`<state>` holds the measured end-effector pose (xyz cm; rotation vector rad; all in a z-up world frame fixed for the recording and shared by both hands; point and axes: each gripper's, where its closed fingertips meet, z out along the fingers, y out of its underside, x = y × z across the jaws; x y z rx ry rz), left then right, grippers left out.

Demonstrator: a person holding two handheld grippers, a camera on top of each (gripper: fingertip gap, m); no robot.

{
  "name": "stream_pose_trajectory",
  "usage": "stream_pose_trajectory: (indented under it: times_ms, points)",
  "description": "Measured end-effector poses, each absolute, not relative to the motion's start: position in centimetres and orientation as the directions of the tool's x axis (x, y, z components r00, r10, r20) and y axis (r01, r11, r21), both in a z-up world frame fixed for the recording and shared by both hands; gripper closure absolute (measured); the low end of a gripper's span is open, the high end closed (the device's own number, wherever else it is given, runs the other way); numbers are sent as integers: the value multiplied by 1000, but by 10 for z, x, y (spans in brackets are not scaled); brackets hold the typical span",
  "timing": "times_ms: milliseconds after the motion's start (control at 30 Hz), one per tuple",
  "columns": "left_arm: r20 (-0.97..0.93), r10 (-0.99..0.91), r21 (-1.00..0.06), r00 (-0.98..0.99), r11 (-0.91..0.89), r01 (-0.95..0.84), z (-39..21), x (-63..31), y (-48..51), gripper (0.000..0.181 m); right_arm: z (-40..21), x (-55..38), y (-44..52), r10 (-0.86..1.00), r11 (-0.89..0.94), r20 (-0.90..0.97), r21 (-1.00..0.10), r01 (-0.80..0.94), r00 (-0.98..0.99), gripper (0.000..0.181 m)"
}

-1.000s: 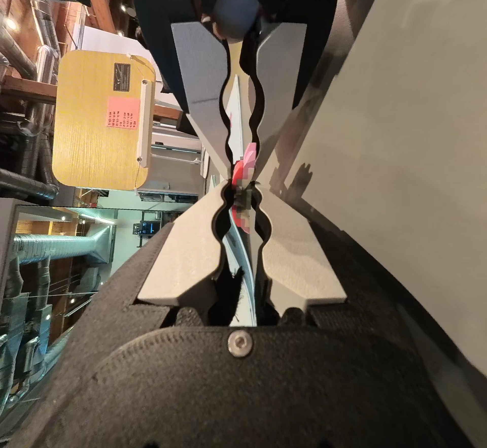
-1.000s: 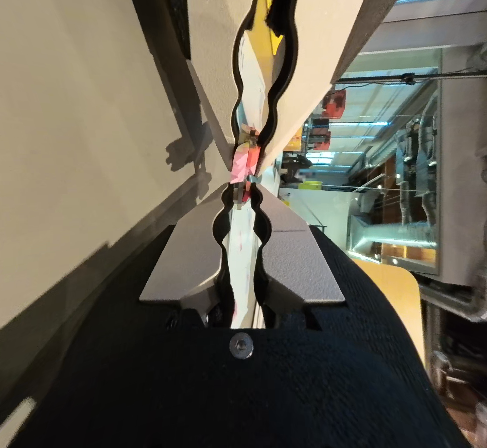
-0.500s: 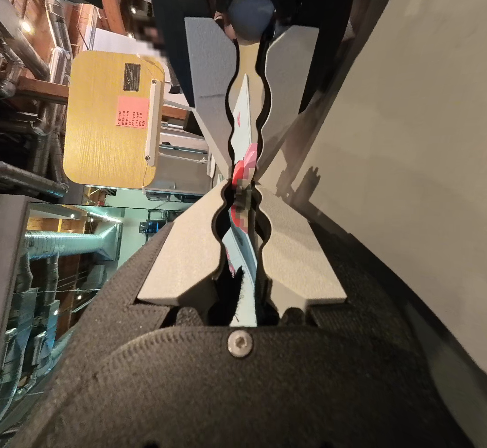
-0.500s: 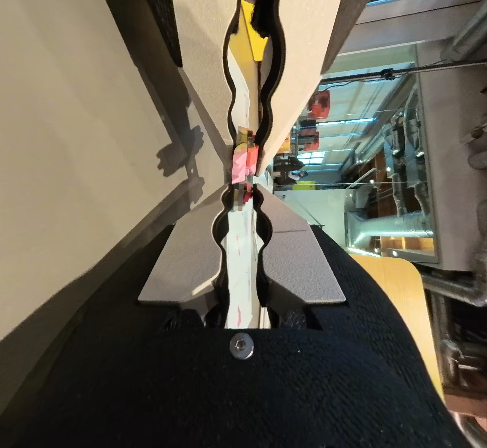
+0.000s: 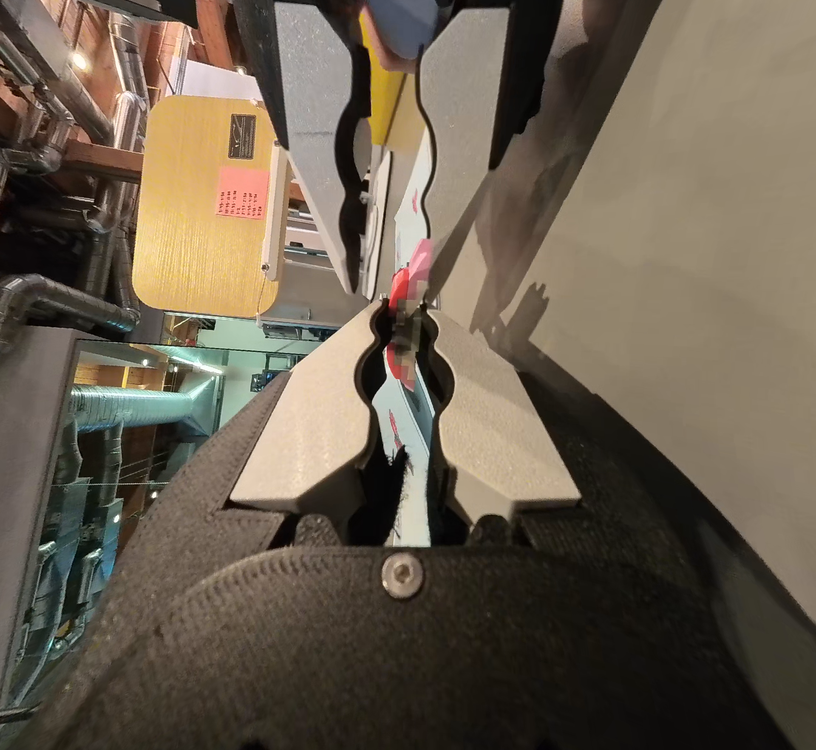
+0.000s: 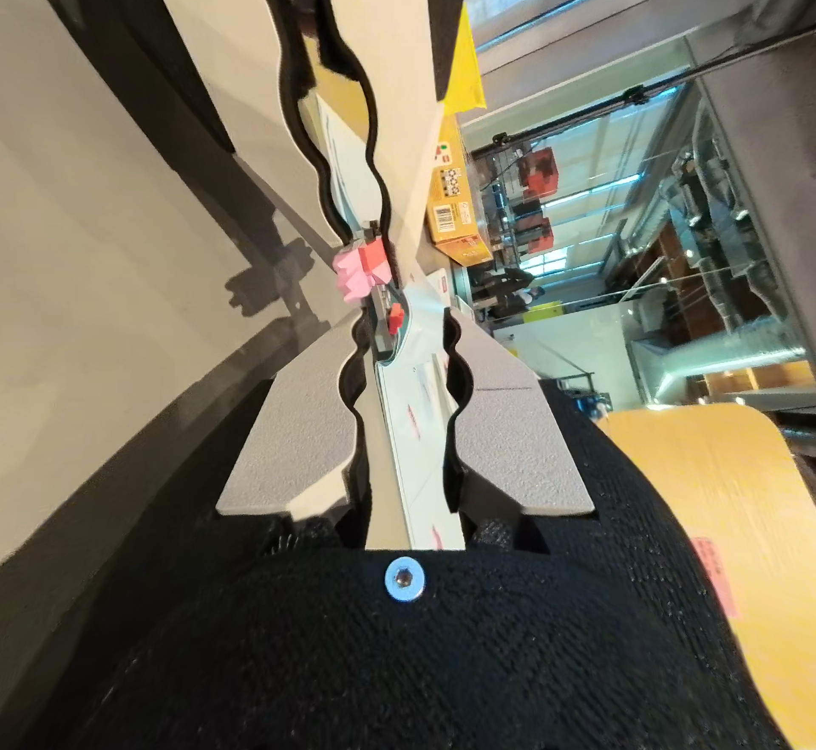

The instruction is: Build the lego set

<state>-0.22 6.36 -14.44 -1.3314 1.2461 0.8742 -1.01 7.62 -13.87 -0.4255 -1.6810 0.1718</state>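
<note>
A small lego assembly of pink and red bricks [image 5: 408, 276] sits between the tips of my left gripper [image 5: 402, 310], which is shut on it. In the right wrist view the same assembly [image 6: 353, 280] shows pink and red bricks and a grey part. My right gripper [image 6: 404, 314] is open, its tips on either side of the assembly's near end without pinching it. It faces the left gripper tip to tip and shows at the top of the left wrist view [image 5: 391, 269] with its fingers spread. Both views are turned sideways.
A white instruction sheet [image 6: 415, 419] with red prints lies behind the fingers. A yellow box [image 6: 455, 216] stands beyond it. The beige table surface [image 5: 662, 243] fills one side. A wooden board with a pink note [image 5: 203, 216] is in the background. The tips of both grippers are at nearly the same place.
My right gripper has opened and let go of the lego assembly. My left gripper stays shut on it. Both views have shifted a little.
</note>
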Motion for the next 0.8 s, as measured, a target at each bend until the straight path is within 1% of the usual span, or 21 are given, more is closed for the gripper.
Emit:
stream_pose_trajectory:
  times_ms: [67, 233, 400, 433, 500, 533, 600, 633, 800]
  points:
    - [-963, -194, -211, 187, 110, -971, -144, -2, 64, 170, -139, -9, 76, 374, 919, 922, -354, 173, -102, 152]
    - [-962, -197, -214, 190, 108, -971, -145, -3, 64, 170, -143, -9, 71, 328, 938, 937, -307, 159, -123, 159]
    - [-962, -196, -214, 189, 118, -970, -144, -1, 64, 170, -148, -10, 73, 299, 946, 944, -273, 174, -142, 159]
    - [-963, -196, -213, 186, 123, -969, -144, 0, 63, 170, -149, -10, 73, 288, 949, 946, -262, 175, -146, 161]
    - [-962, -203, -211, 182, 132, -969, -145, 2, 62, 170, -148, -9, 73, 252, 959, 958, -228, 168, -137, 170]
    - [-963, -202, -207, 177, 136, -969, -145, 3, 62, 170, -148, -9, 72, 236, 963, 961, -212, 166, -141, 170]
    - [-960, -217, -208, 177, 131, -969, -148, 3, 62, 170, -152, -9, 73, 249, 959, 953, -219, 179, -170, 171]
    - [-959, -222, -206, 174, 131, -970, -149, 3, 62, 170, -153, -9, 73, 230, 964, 956, -199, 177, -179, 170]
    - [-951, -262, -203, 164, 126, -971, -157, 4, 61, 170, -162, -8, 72, 24, 988, 974, 11, 157, -224, 170]
